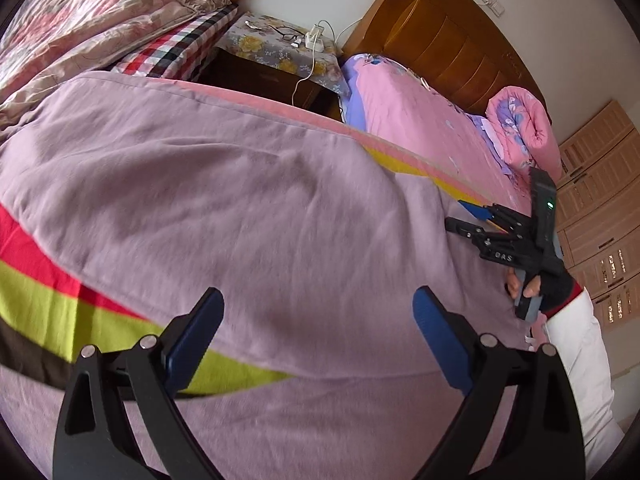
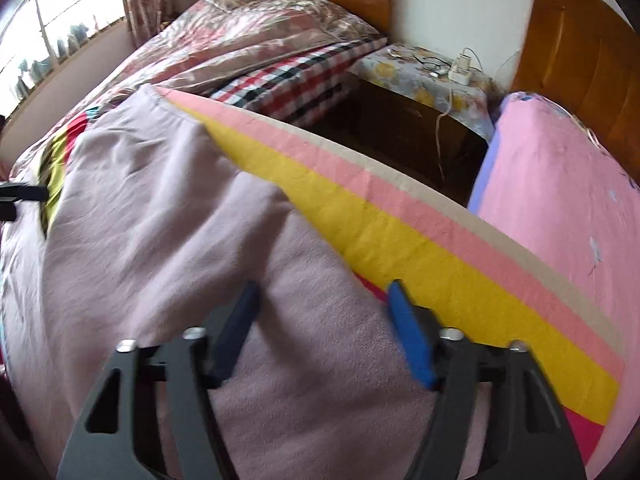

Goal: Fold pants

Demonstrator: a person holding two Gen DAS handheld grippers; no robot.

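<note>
Pants (image 1: 248,184): light purple, spread flat on striped bed cover (image 2: 440,256), filling most of both views.

Left gripper (image 1: 318,320): jaws wide apart, nothing between blue pads, above pants, not touching cloth.

Right gripper (image 2: 324,308): jaws part open, narrower than left, empty, over pants' edge beside yellow stripe. Touching cloth or not: cannot tell. Hand (image 1: 532,288) in dark glove holds its handle.

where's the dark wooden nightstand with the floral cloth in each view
Left wrist view: the dark wooden nightstand with the floral cloth sits at upper centre, beyond the mauve pants.
Right wrist view: the nightstand sits at upper right, past the striped sheet.
Shared landmark: the white charger block on its cloth.
</note>
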